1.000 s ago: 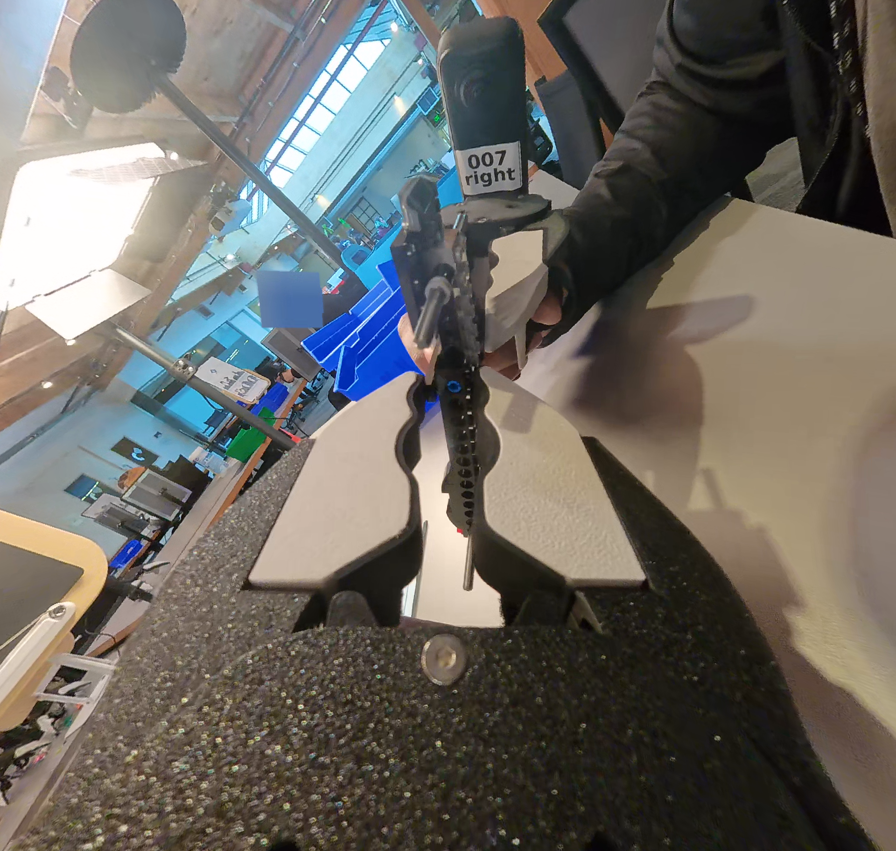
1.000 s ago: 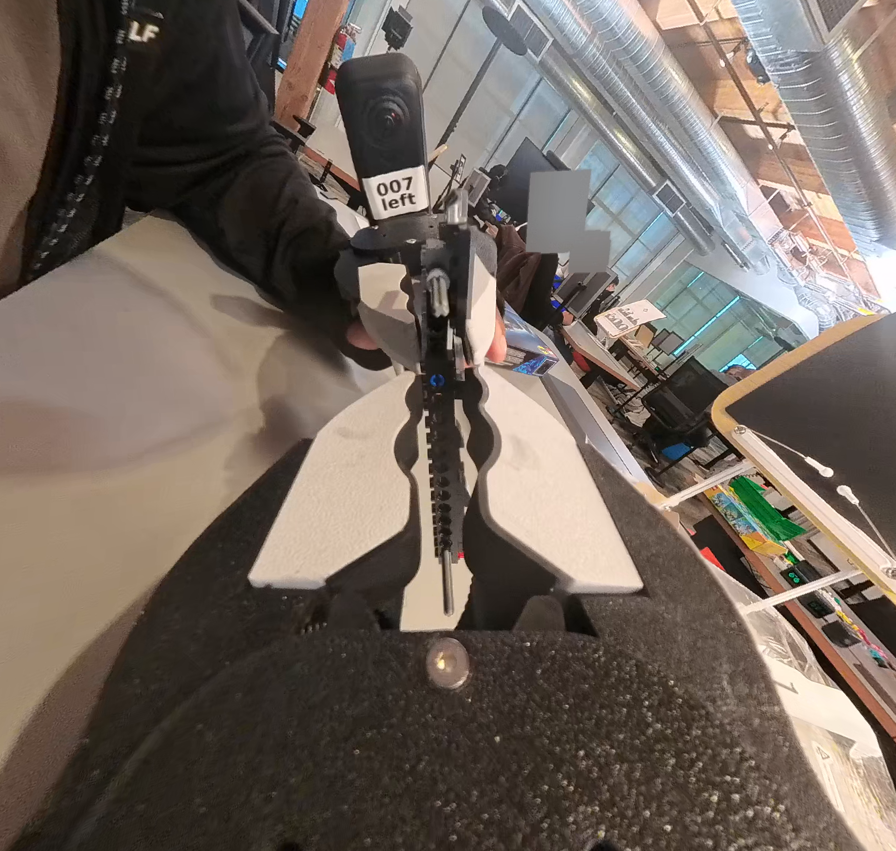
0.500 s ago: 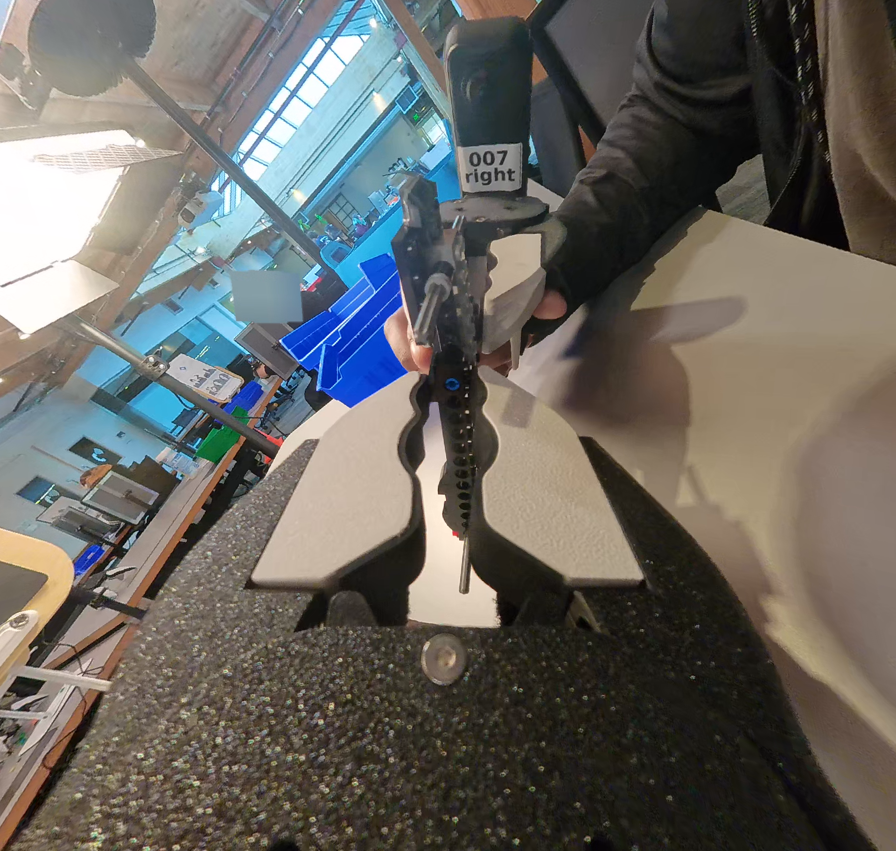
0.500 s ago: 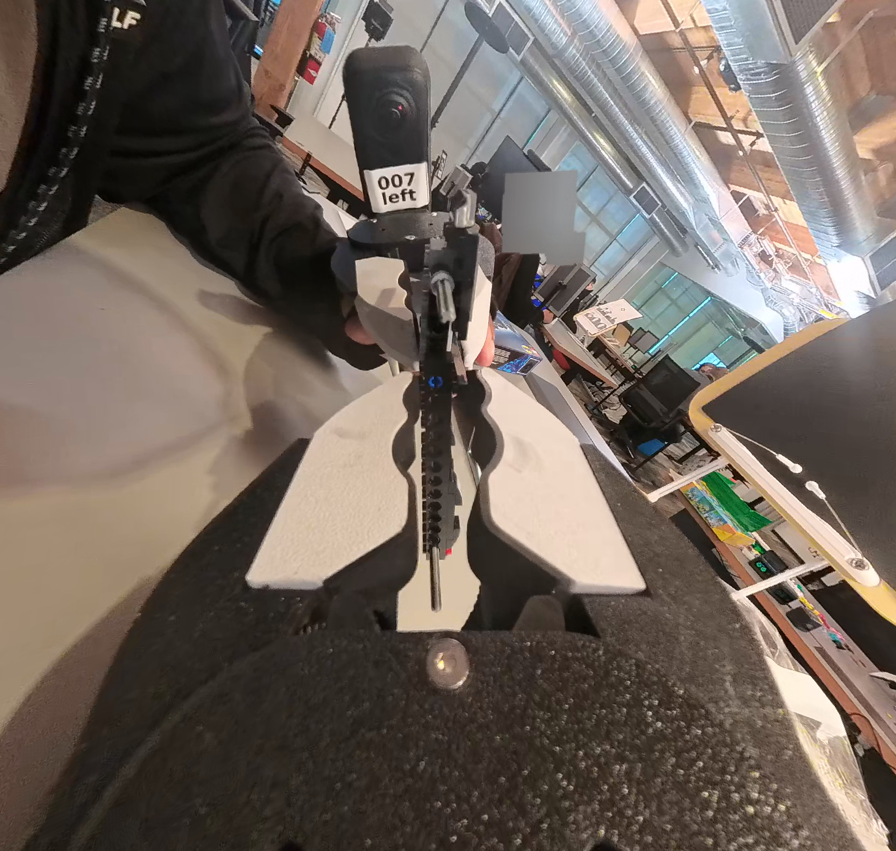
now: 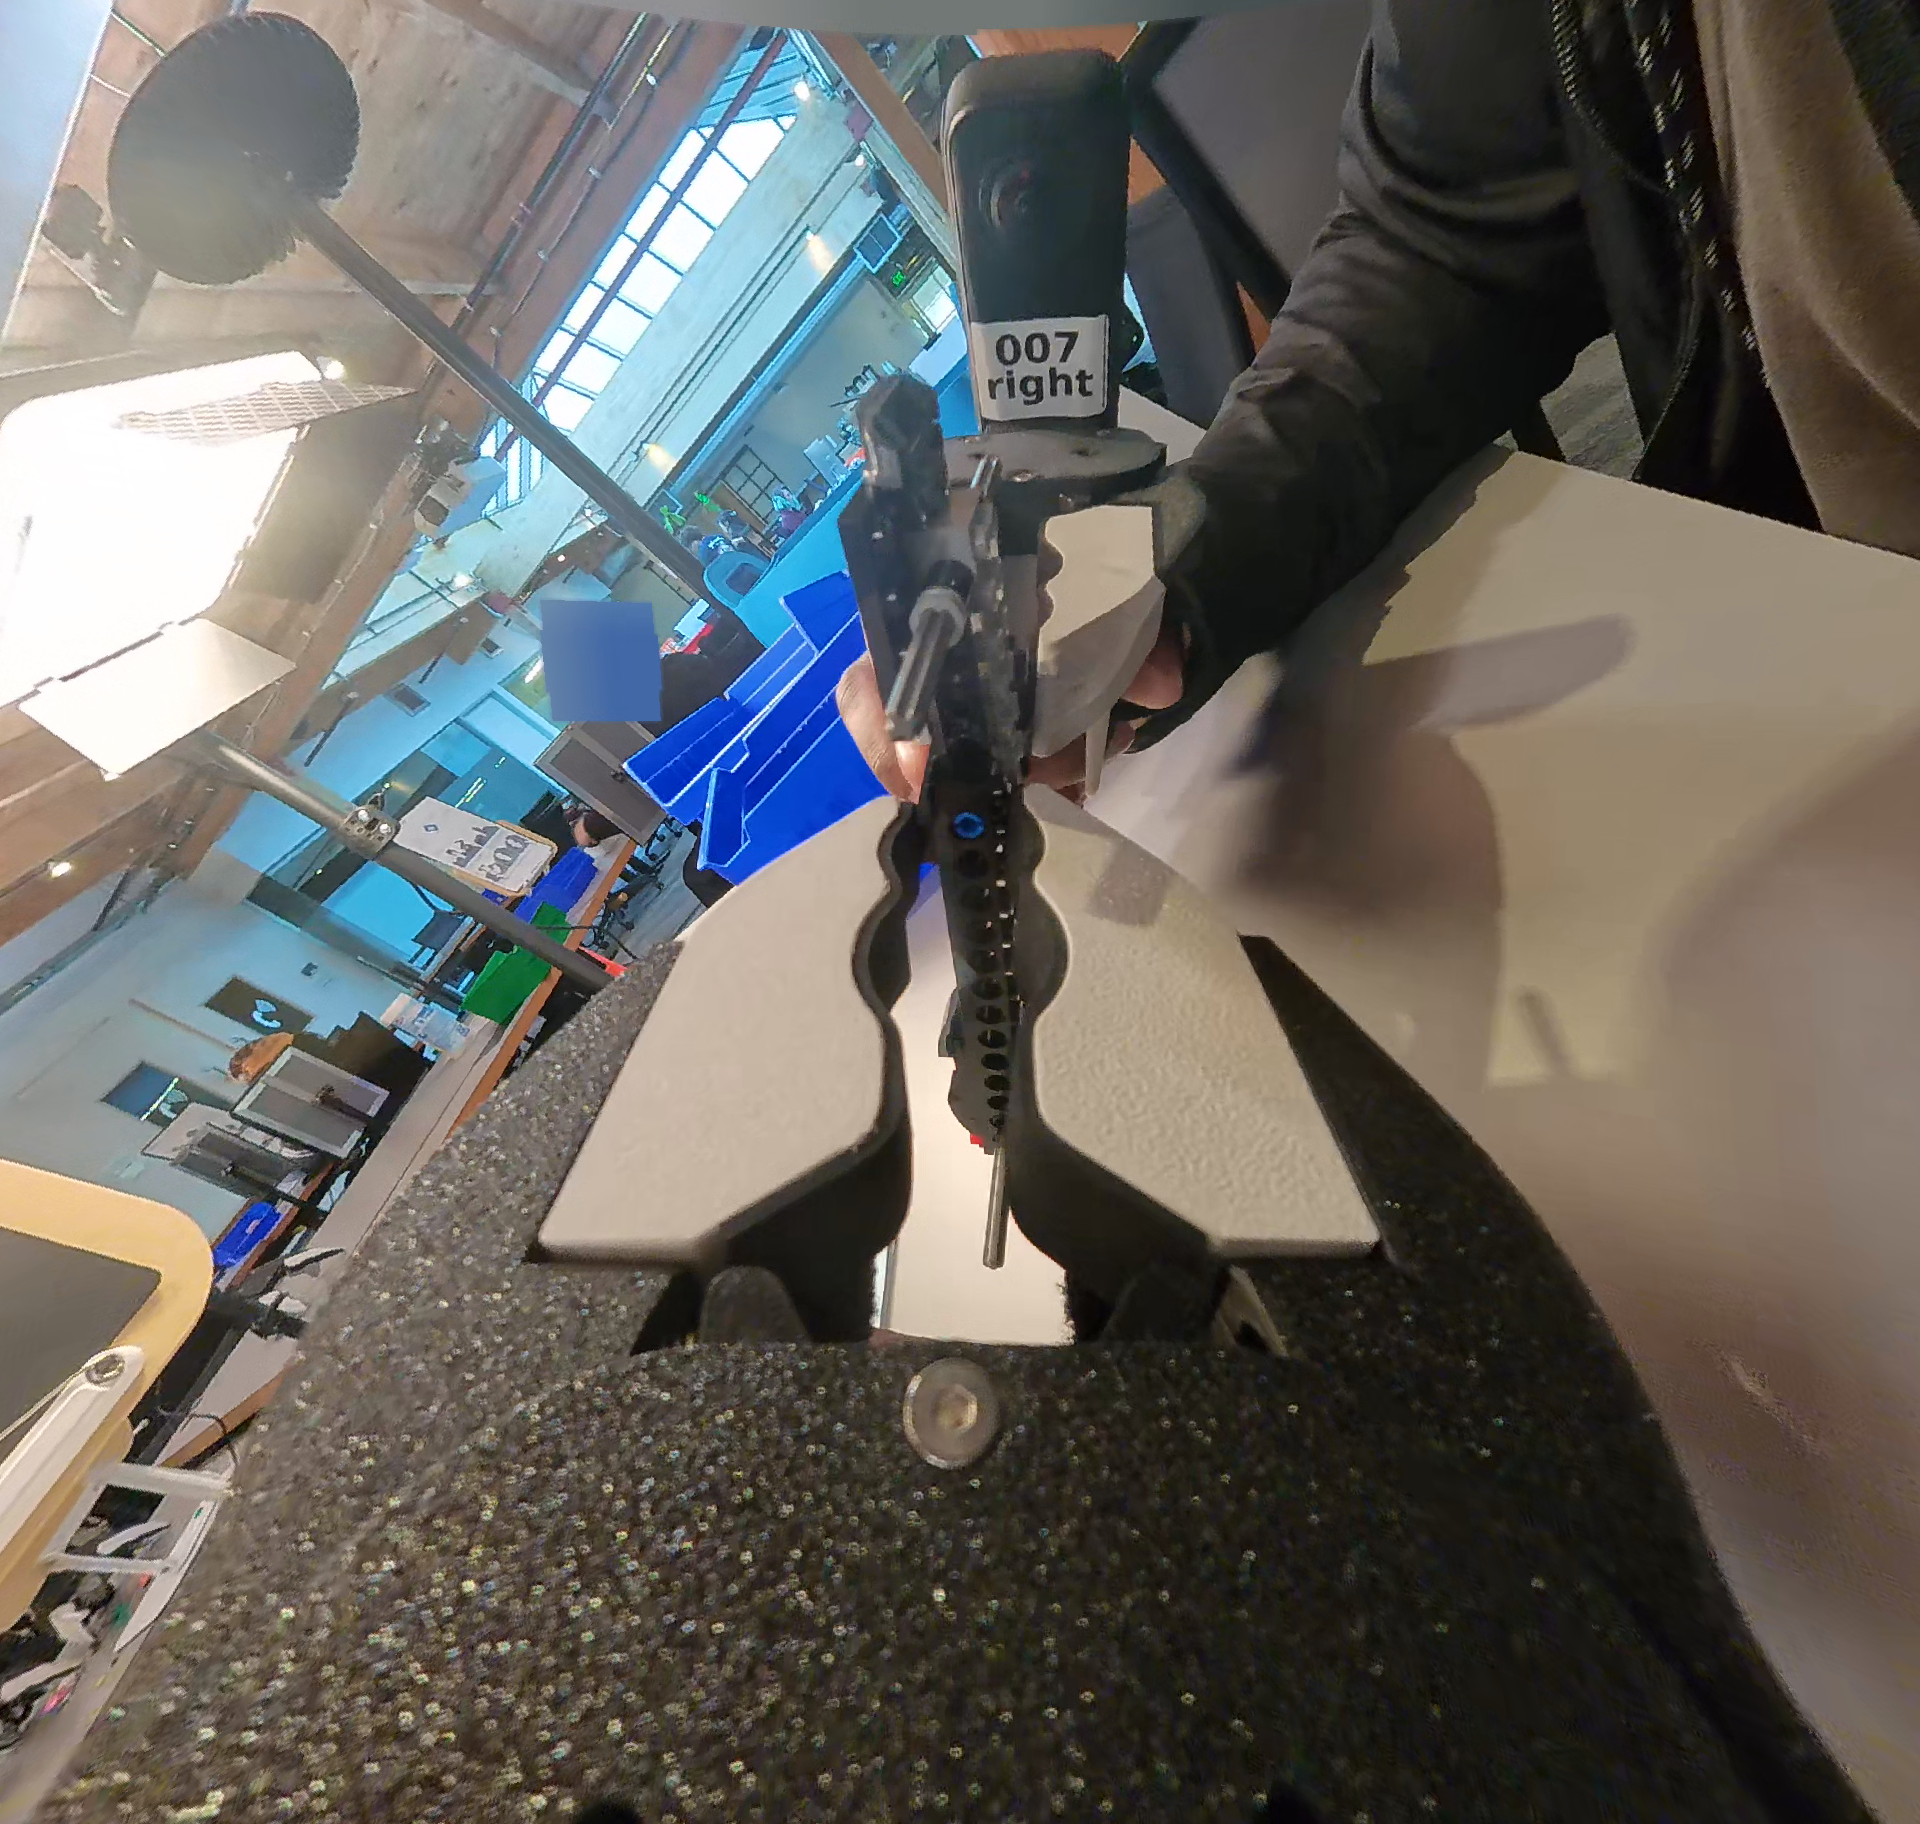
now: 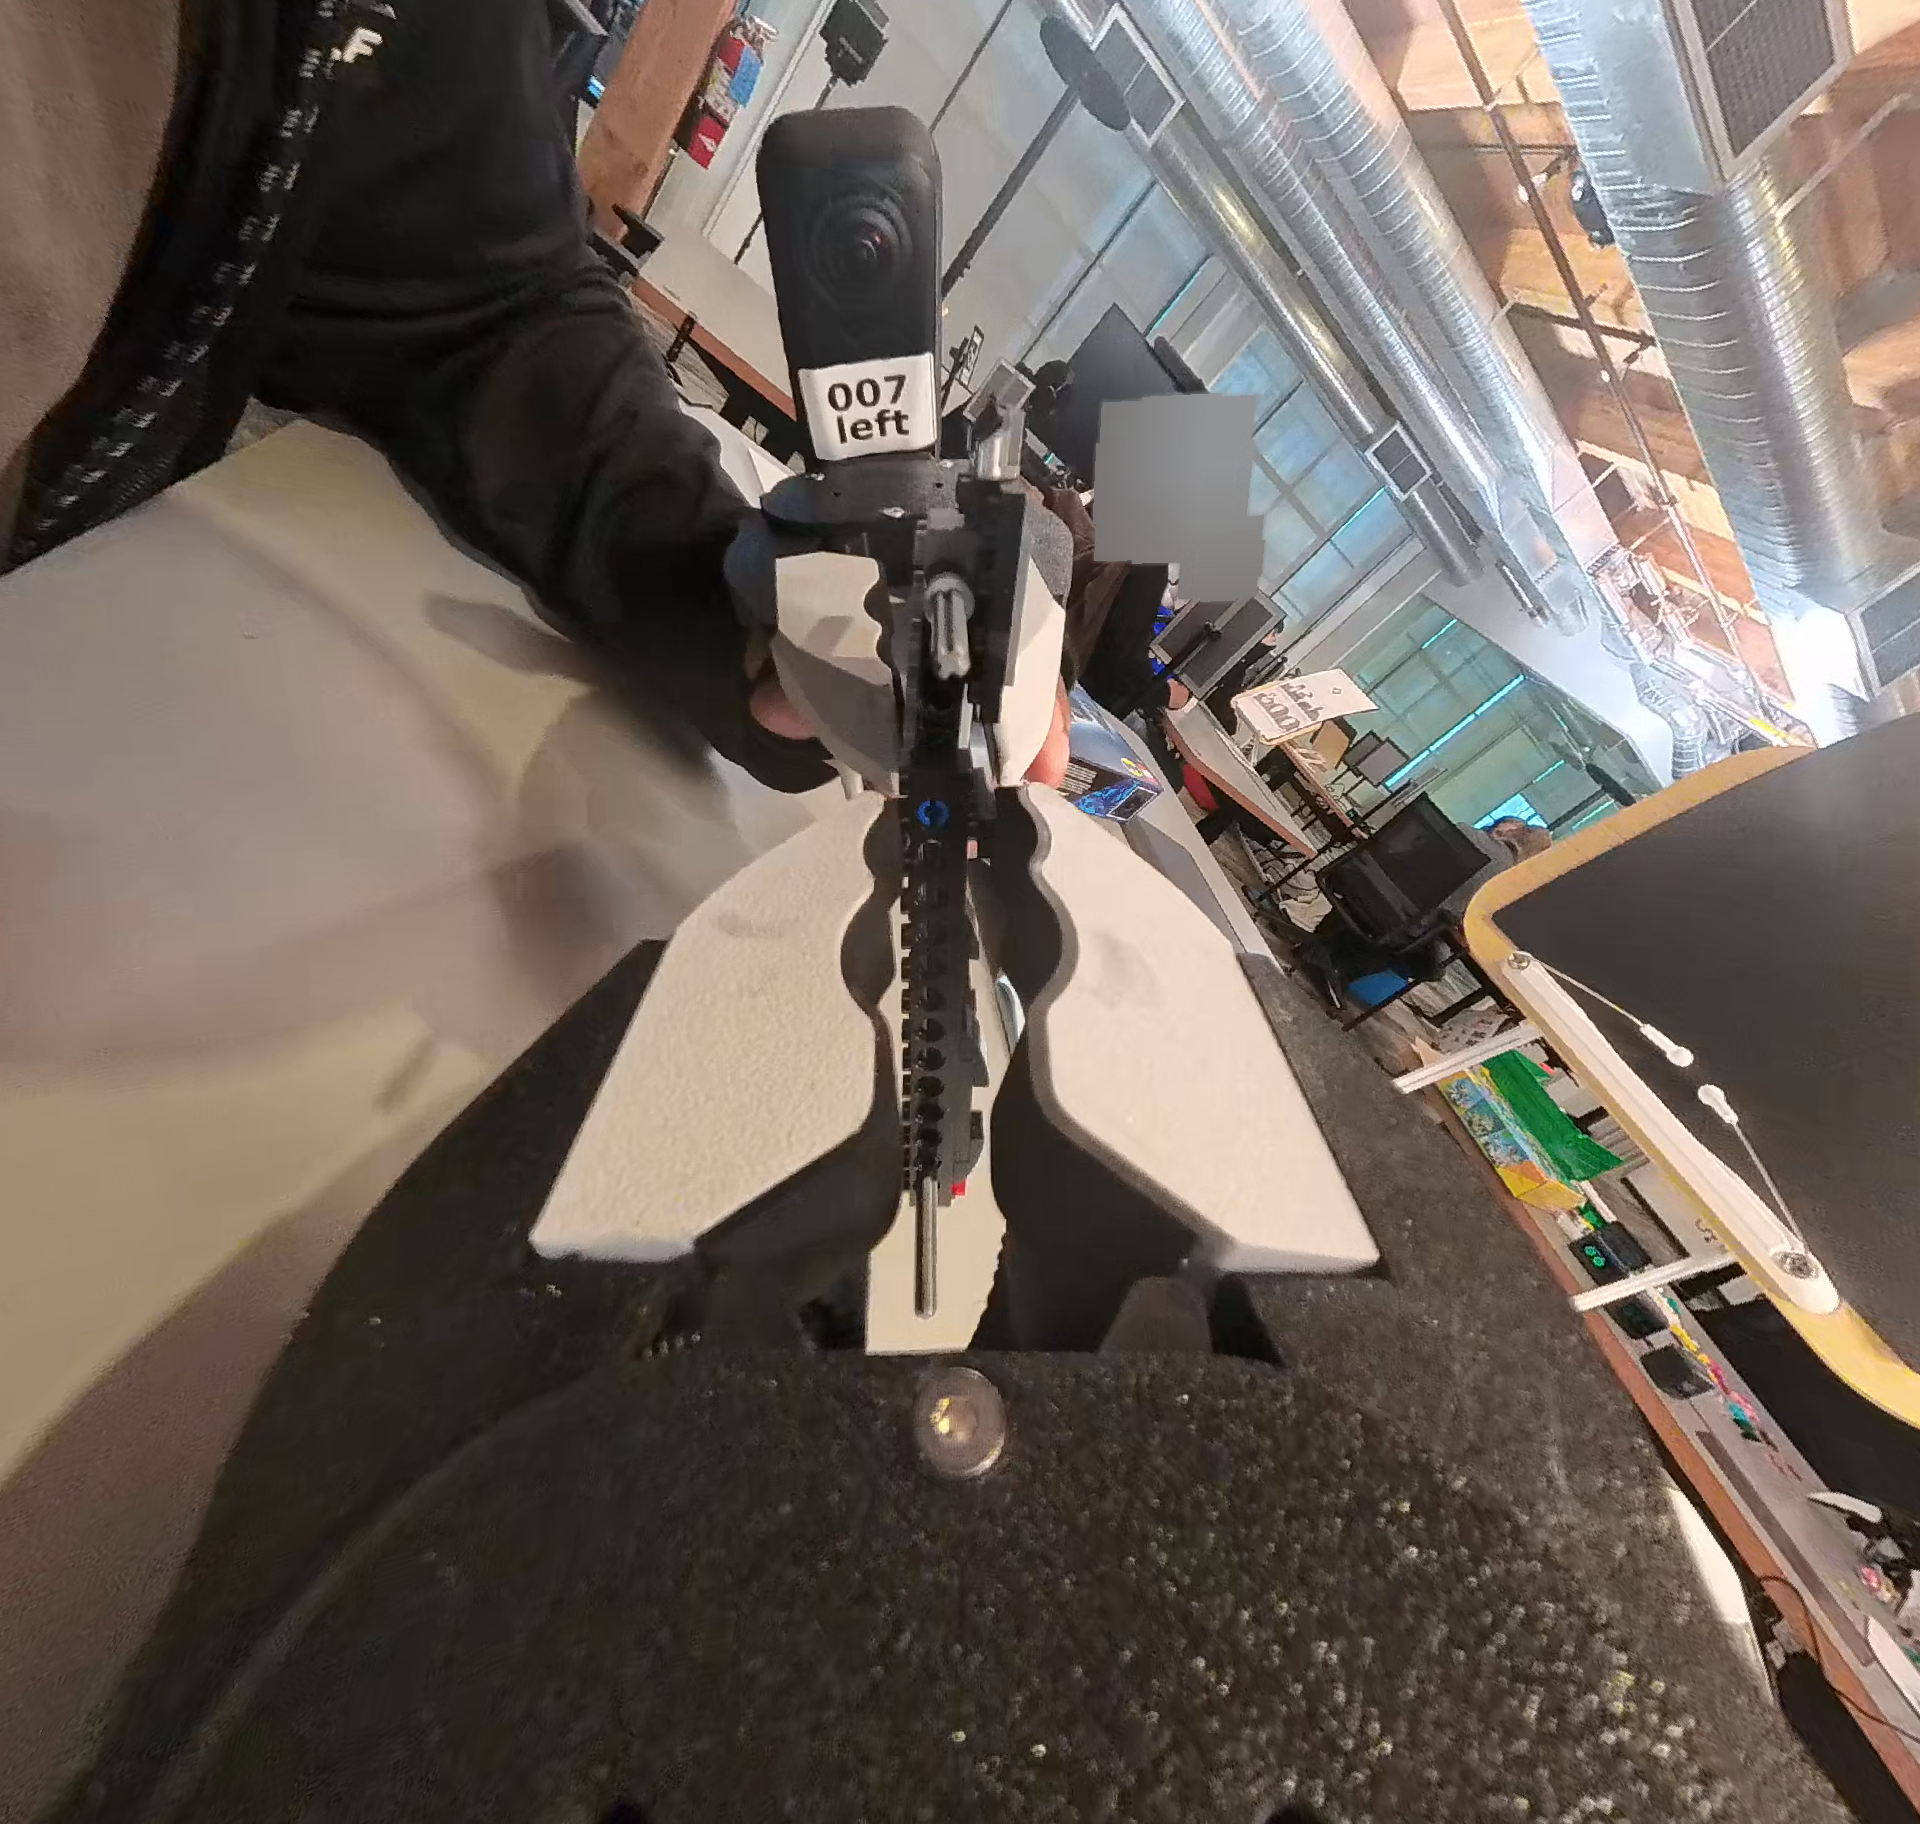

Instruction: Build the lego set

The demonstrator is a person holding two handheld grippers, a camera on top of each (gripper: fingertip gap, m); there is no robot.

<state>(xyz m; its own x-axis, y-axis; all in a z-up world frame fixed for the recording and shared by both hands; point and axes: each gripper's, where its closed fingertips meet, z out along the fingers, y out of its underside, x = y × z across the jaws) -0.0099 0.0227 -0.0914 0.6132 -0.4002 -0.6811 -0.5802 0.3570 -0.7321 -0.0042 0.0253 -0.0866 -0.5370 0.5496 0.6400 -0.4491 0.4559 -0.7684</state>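
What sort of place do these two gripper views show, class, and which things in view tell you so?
Probably a large shared workshop or lab in a converted industrial hall: exposed silver ducting under a timber ceiling, rows of desks with monitors, and stacked blue storage bins.

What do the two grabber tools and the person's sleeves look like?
Each gripper has two flat, pale grey fingers with wavy black inner edges, set in a sparkly black body. Each carries a black camera bearing a white sticker. The sleeves are black, with fingerless black gloves.
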